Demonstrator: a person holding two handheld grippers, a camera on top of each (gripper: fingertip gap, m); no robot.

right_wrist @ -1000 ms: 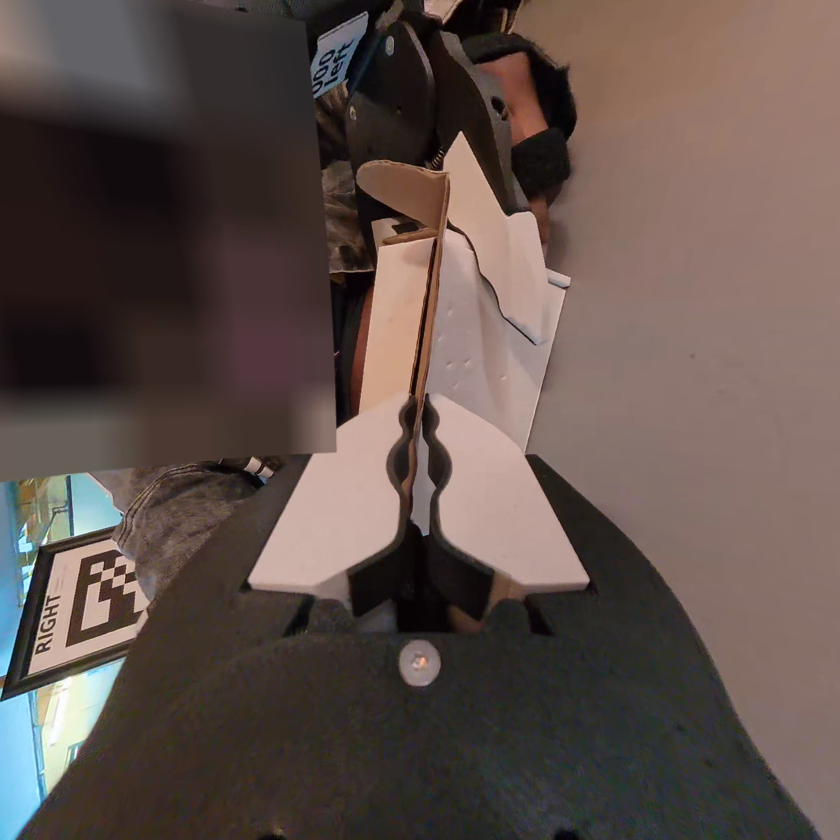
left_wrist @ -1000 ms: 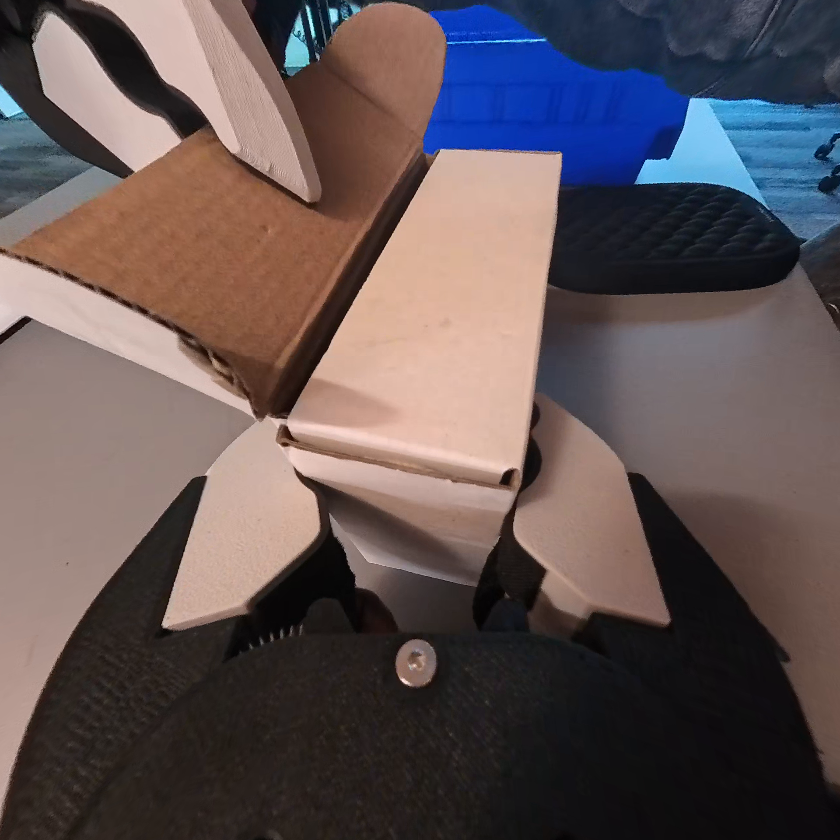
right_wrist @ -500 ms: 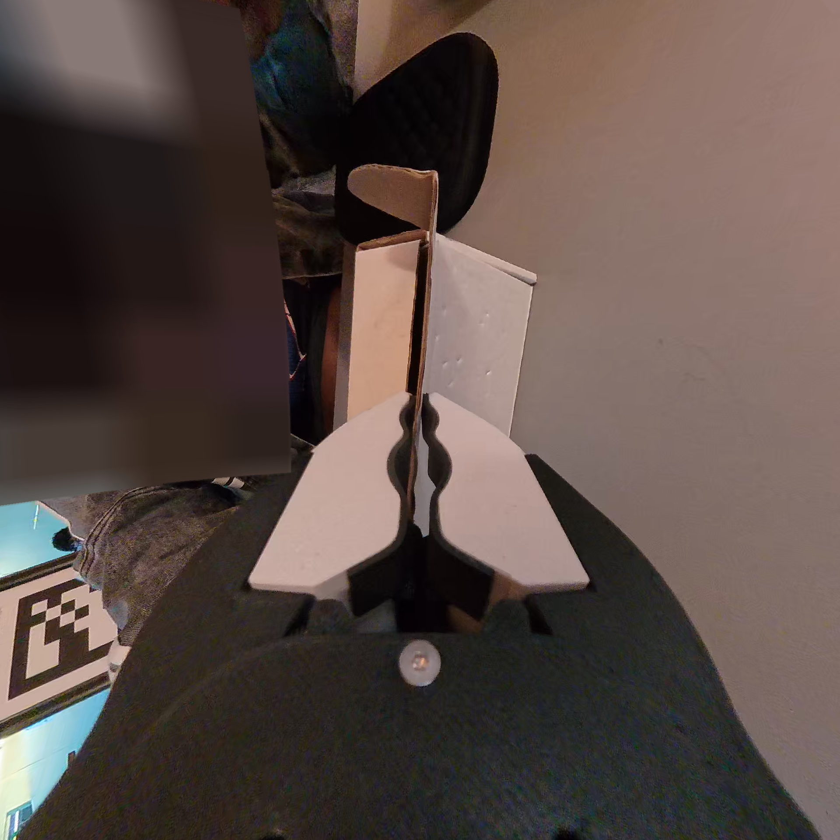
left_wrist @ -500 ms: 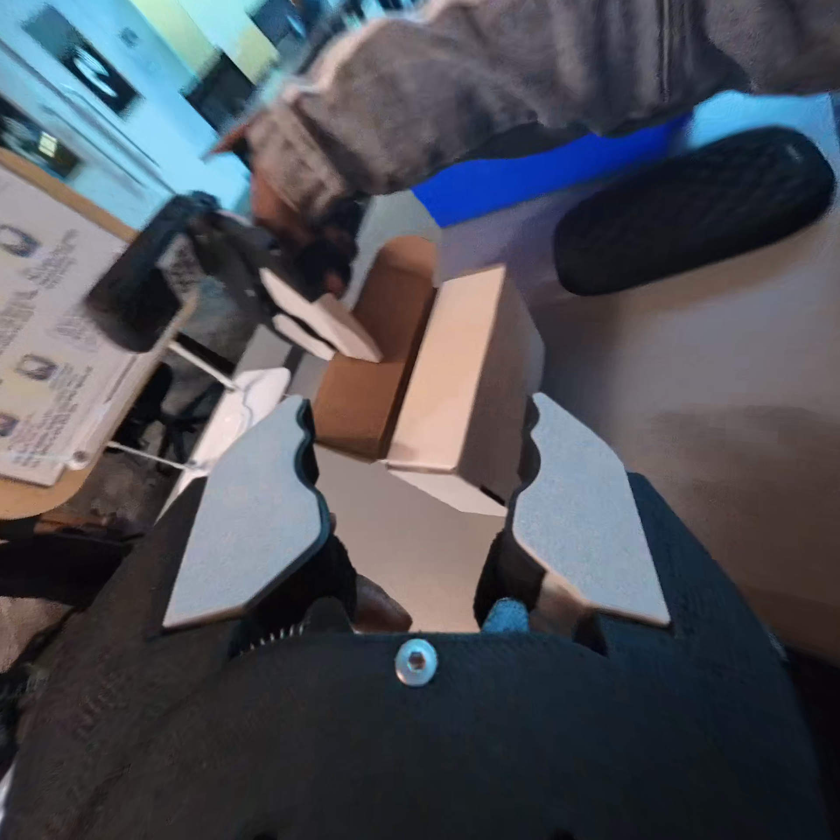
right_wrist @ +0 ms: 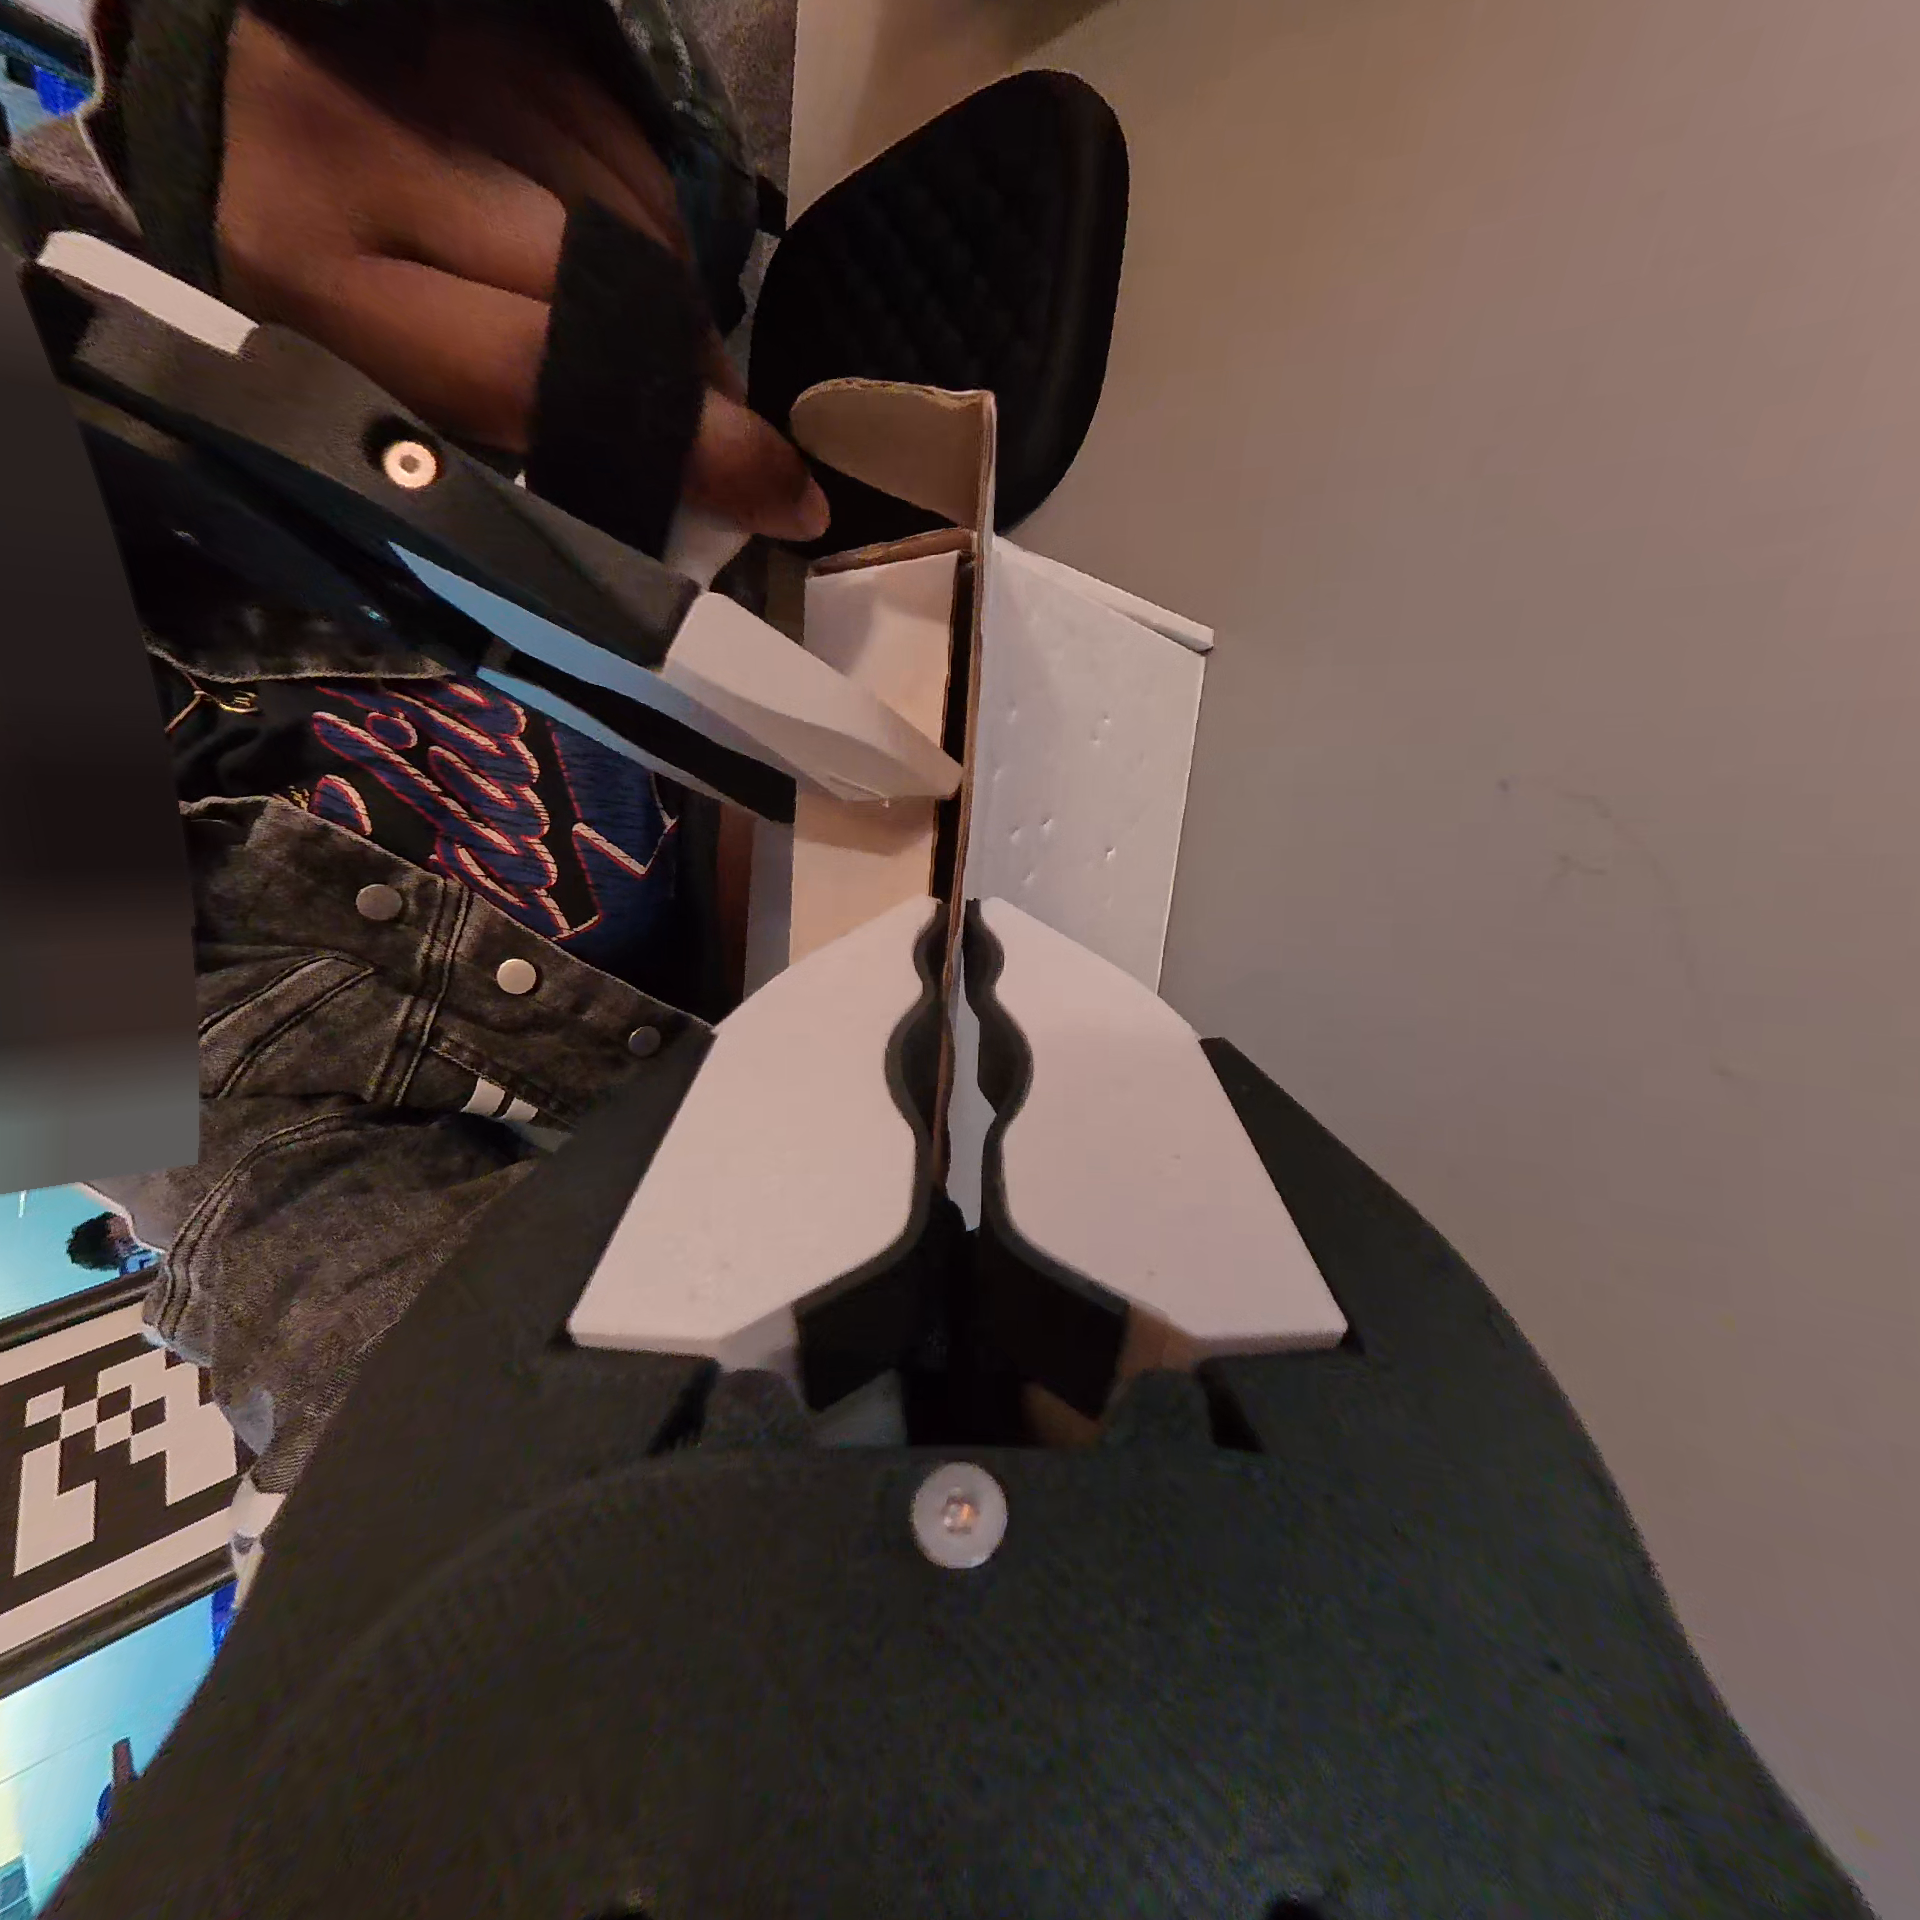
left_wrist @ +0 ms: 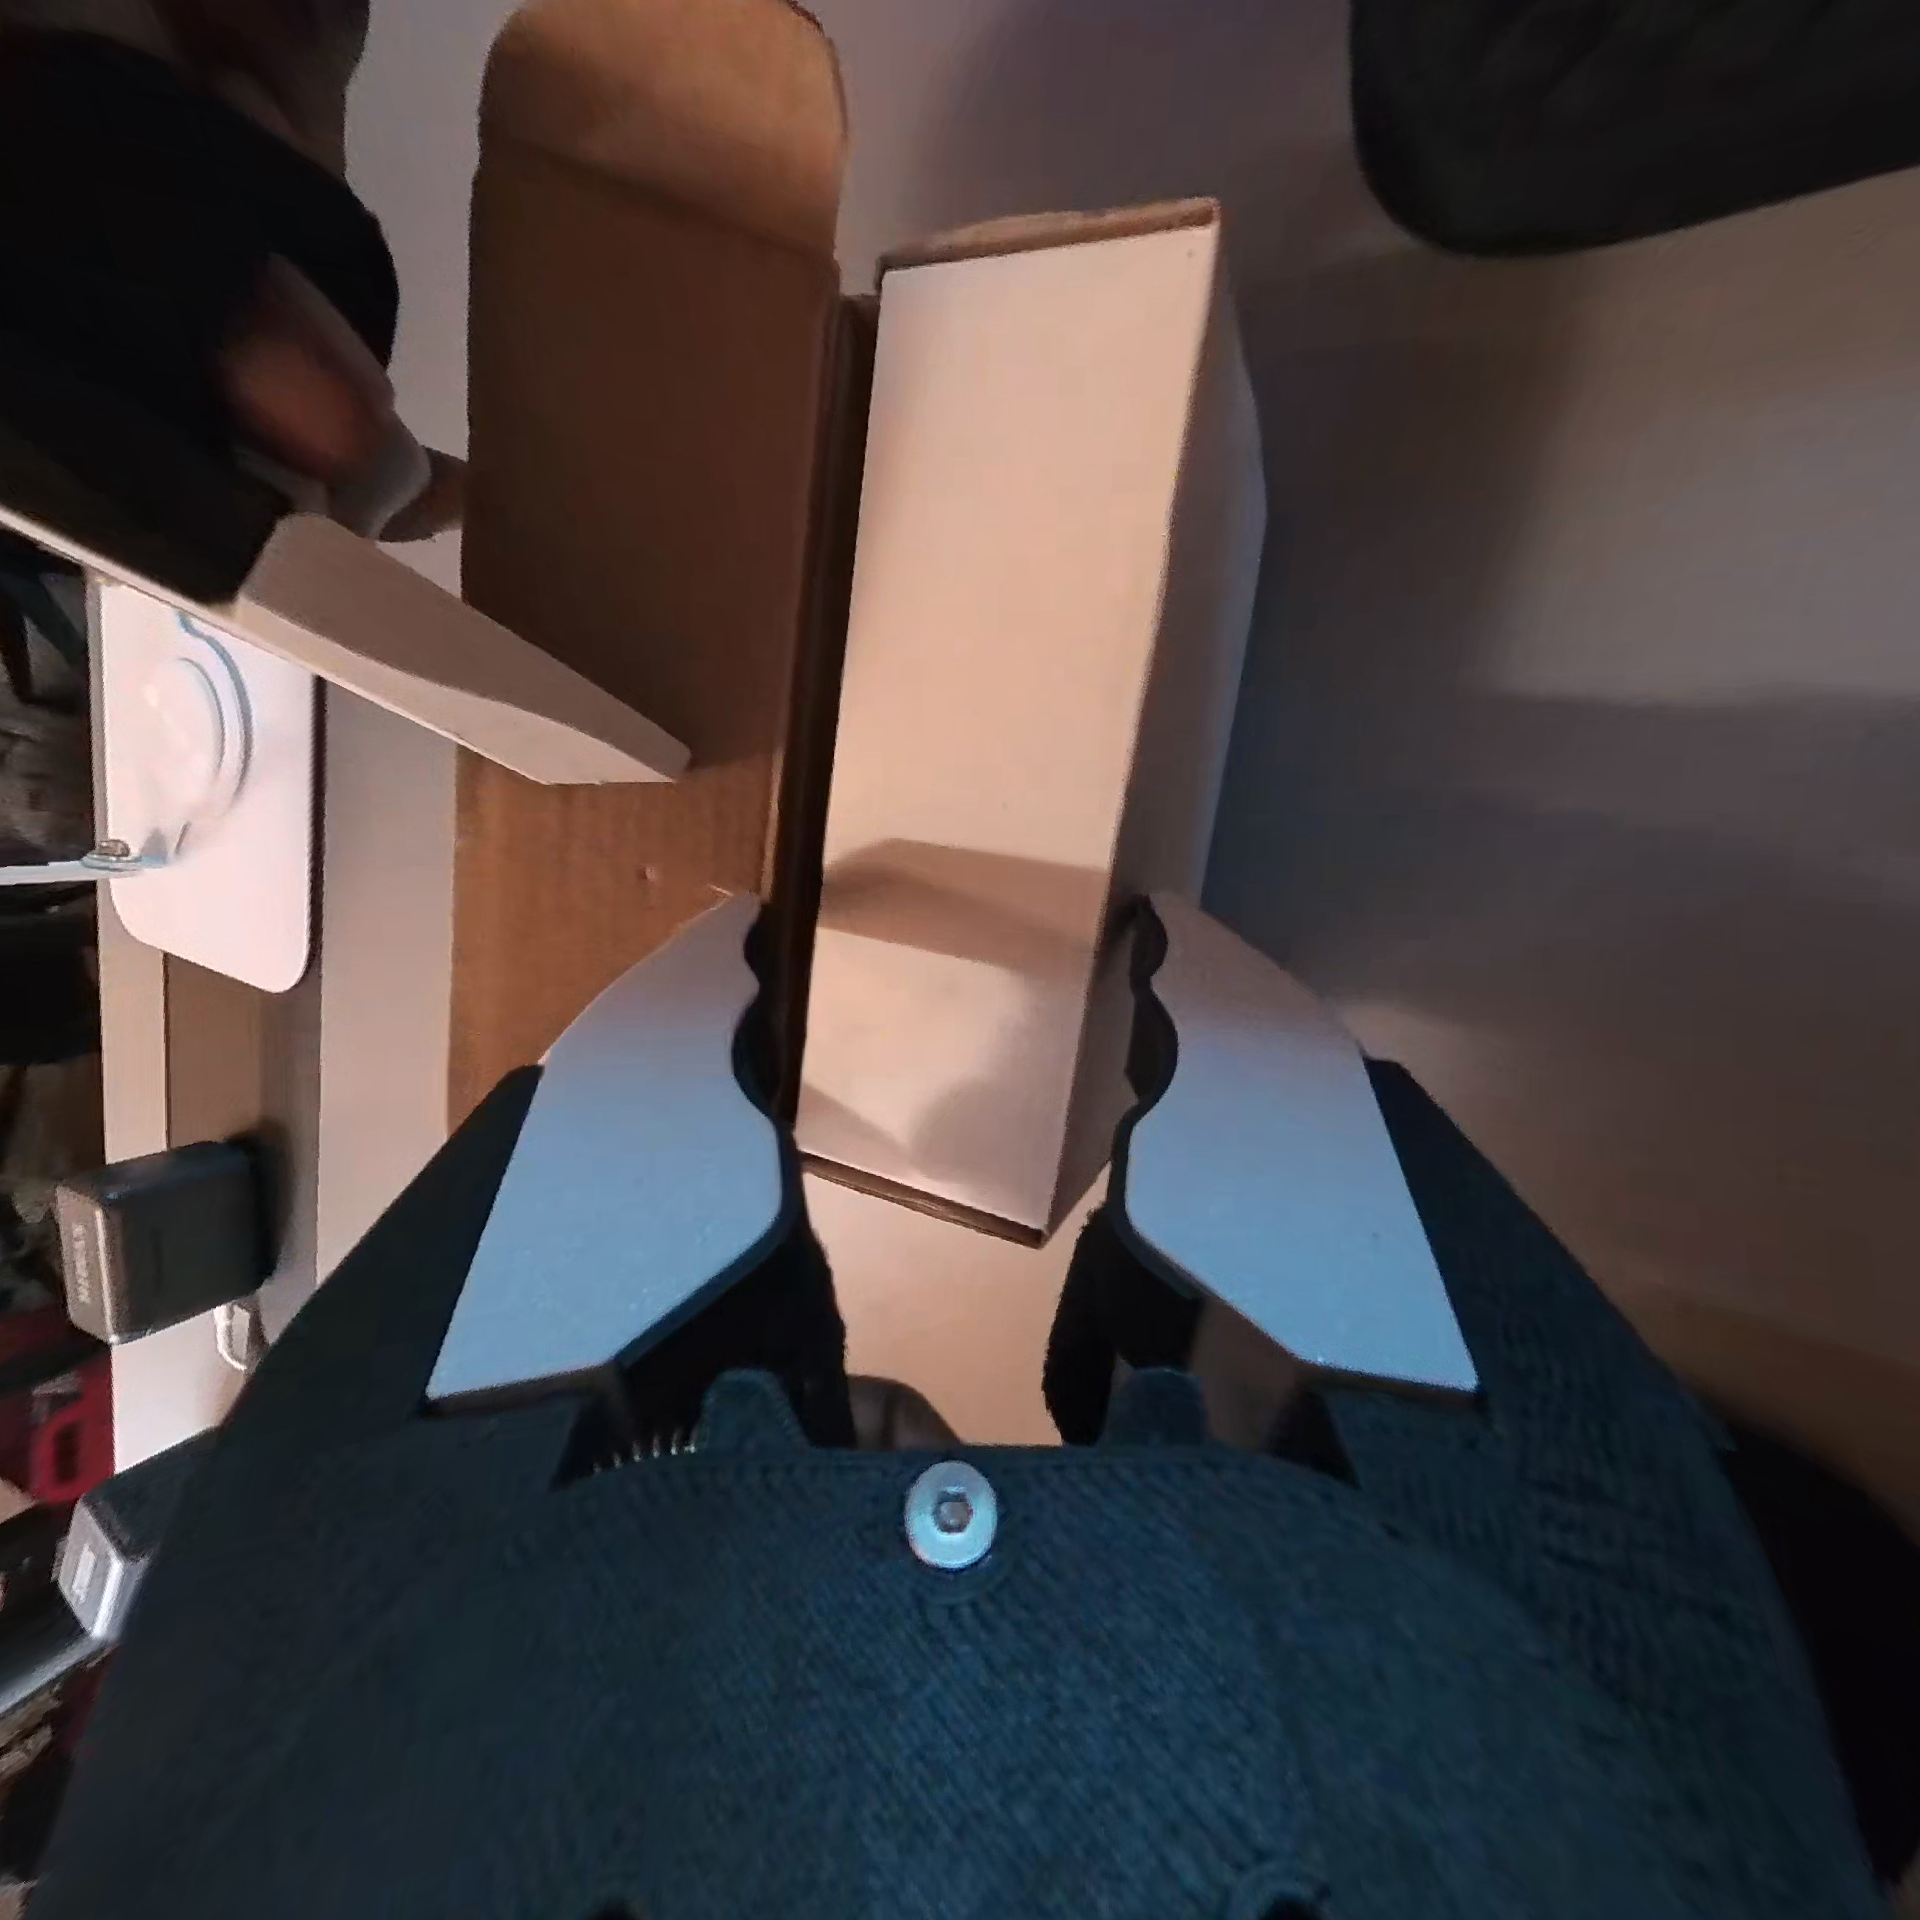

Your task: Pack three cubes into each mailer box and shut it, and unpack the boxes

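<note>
- I am holding my left gripper [left_wrist: 945, 1023] over the mailer box [left_wrist: 1023, 623], fingers spread apart and straddling the near end of its white front wall, gripping nothing.
- I am keeping my right gripper [right_wrist: 954, 971] clamped on the box's open lid [right_wrist: 971, 665], which is standing edge-on between the fingers, brown side facing left.
- The box is resting on the pale table [right_wrist: 1558, 727]; its rounded brown flap [left_wrist: 665, 156] is sticking out at the far end.
- A black padded cushion [right_wrist: 956, 249] is lying just beyond the box.
- I cannot tell whether cubes are sitting inside.
</note>
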